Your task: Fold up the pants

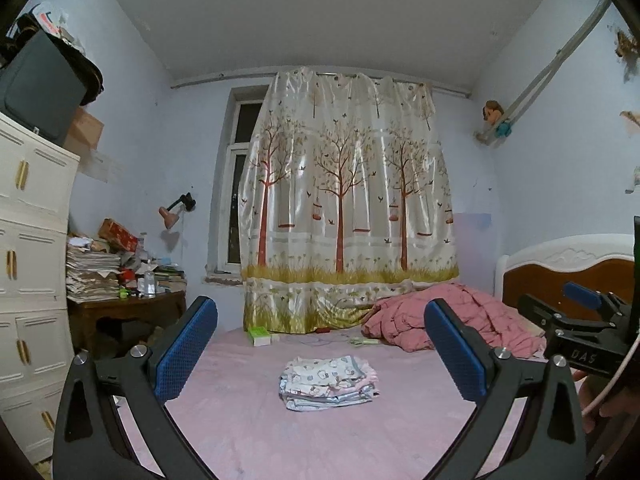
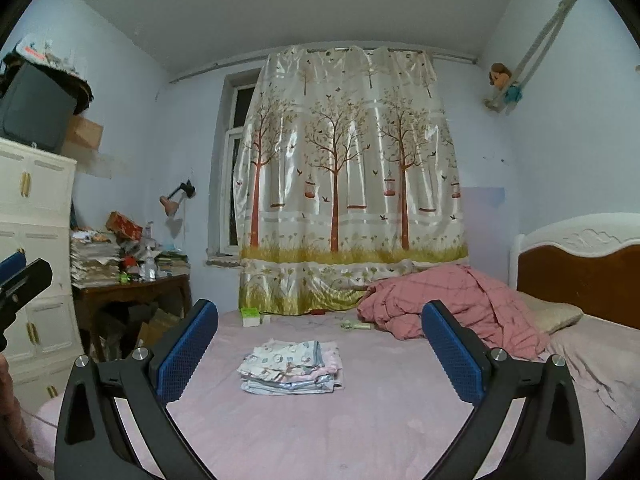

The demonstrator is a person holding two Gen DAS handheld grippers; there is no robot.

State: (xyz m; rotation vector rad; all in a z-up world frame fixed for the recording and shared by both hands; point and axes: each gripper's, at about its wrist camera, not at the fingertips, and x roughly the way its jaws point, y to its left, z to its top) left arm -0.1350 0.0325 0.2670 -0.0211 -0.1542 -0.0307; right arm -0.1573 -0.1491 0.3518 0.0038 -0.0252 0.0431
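Left wrist: both claws (image 1: pixel 320 344) (image 2: pixel 320 344) gape, level, above folded pants (image 1: pixel 329 383).

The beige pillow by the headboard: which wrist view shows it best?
The right wrist view. The beige pillow lies in plain sight between the pink quilt and the headboard. In the left wrist view the right gripper covers that spot, so no pillow shows.

Dim bluish indoor light, soft shadows, sheen on curtain (image 1: pixel 348 200), strong fisheye edge distortion
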